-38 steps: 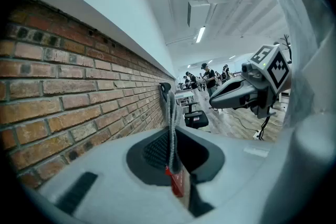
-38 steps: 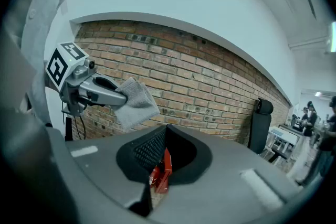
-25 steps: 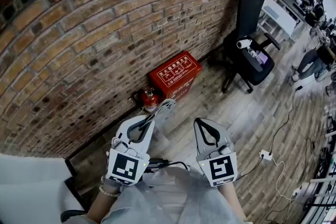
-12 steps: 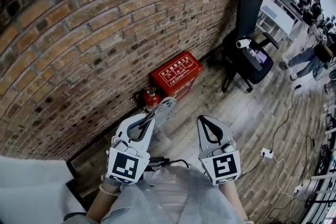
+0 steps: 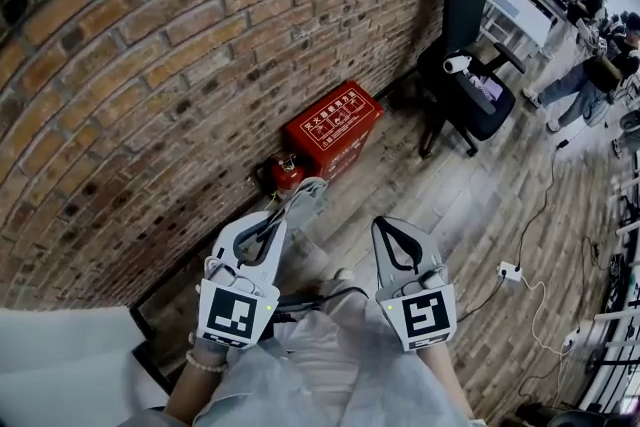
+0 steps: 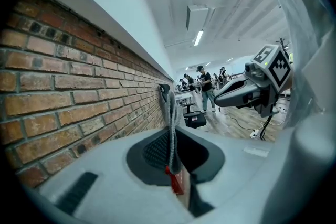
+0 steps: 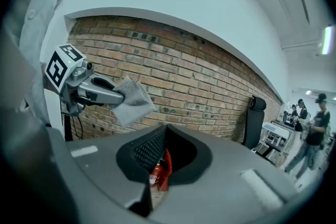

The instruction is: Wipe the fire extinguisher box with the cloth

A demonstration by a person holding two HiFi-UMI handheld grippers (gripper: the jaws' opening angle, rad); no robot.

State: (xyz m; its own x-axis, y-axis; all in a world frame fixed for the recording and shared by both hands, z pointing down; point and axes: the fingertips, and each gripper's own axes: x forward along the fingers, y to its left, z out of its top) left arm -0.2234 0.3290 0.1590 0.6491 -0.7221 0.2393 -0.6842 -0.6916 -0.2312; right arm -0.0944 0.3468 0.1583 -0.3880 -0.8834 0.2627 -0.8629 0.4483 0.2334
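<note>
The red fire extinguisher box stands on the wooden floor against the brick wall. A small red fire extinguisher stands just left of it and also shows as the extinguisher in the gap under the right jaws. My left gripper is shut on a grey cloth, well short of the box. In the left gripper view the cloth hangs pinched at the gripper tips. My right gripper is beside it, shut, with nothing held. From the right gripper I see the left gripper holding the cloth.
A black office chair stands right of the box. A white power strip and cables lie on the floor at the right. People and a white desk are at the far right. The brick wall fills the left.
The view has drifted a little, so the box sits slightly higher in frame. Both grippers keep their pose, the cloth still held. A person at the far right has walked on.
</note>
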